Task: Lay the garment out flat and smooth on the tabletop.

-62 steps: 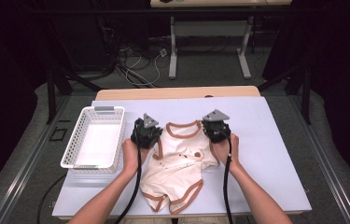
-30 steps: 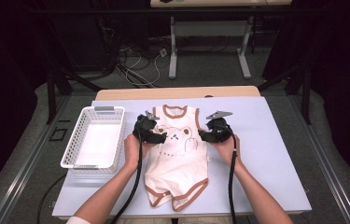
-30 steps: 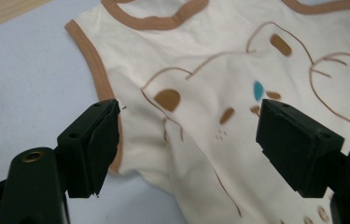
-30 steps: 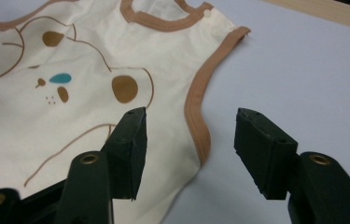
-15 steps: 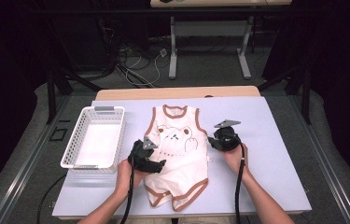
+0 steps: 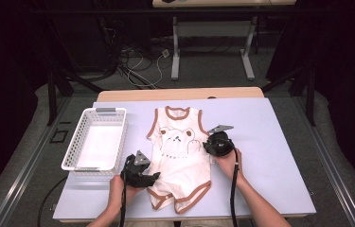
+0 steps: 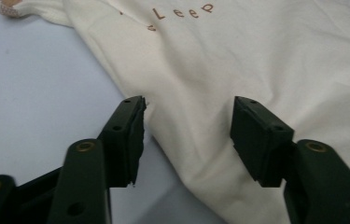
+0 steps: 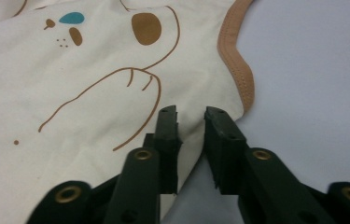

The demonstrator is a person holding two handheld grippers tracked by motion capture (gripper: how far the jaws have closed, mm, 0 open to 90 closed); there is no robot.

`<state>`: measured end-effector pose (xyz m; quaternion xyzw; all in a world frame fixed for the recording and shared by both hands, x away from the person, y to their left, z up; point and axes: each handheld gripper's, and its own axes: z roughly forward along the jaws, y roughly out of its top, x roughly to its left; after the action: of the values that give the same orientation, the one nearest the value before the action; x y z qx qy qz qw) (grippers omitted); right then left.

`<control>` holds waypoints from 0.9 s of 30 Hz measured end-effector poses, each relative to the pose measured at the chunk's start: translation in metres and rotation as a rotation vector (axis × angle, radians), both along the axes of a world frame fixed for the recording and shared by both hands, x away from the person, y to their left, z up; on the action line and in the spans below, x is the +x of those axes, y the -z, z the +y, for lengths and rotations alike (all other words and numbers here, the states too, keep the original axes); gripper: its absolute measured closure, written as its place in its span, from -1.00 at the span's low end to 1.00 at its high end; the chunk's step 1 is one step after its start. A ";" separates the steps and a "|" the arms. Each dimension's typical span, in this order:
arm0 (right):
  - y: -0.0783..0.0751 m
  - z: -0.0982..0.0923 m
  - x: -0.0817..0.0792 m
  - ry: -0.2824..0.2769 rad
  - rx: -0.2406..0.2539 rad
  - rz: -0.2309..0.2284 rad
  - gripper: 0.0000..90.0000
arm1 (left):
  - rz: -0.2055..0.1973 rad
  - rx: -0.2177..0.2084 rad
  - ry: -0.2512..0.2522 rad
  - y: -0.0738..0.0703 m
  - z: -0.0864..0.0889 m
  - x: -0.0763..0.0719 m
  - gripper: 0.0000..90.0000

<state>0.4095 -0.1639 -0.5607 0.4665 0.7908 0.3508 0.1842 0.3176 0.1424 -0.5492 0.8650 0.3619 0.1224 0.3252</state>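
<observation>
A cream baby bodysuit (image 6: 180, 156) with brown trim and a bear print lies flat on the lavender table. My left gripper (image 6: 154, 178) is at its lower left edge. In the left gripper view (image 7: 189, 116) the jaws stand apart over that cloth edge (image 7: 256, 56); they have just been closing, and the pads are not pressing. My right gripper (image 6: 207, 145) is at the right side, below the armhole. In the right gripper view (image 8: 191, 119) its jaws have just been closing and stand narrow, with a fold of the bodysuit (image 8: 70, 93) pinched between them.
A white mesh basket (image 6: 110, 111) stands on the table's left part, close beside the left hand. Bare table (image 6: 270, 156) lies to the right of the right hand. A wooden edge runs along the back of the table.
The bodysuit, bunched and held at the shoulders two seconds ago, now lies spread flat. The left hand slid toward the front along the left edge. The right hand sank to the right edge.
</observation>
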 end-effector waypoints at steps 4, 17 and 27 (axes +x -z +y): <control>0.001 0.001 0.000 -0.007 -0.001 -0.001 0.96 | 0.022 -0.018 0.034 0.003 -0.001 -0.001 0.41; -0.012 -0.009 0.002 0.030 -0.103 -0.100 0.96 | 0.045 -0.148 0.102 0.005 -0.016 -0.001 0.88; -0.009 -0.022 0.003 0.027 -0.084 -0.028 0.38 | 0.012 -0.179 0.081 -0.006 -0.003 -0.002 0.15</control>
<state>0.4125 -0.1860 -0.5514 0.4641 0.7957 0.3214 0.2195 0.3152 0.1392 -0.5432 0.8471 0.3382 0.0712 0.4038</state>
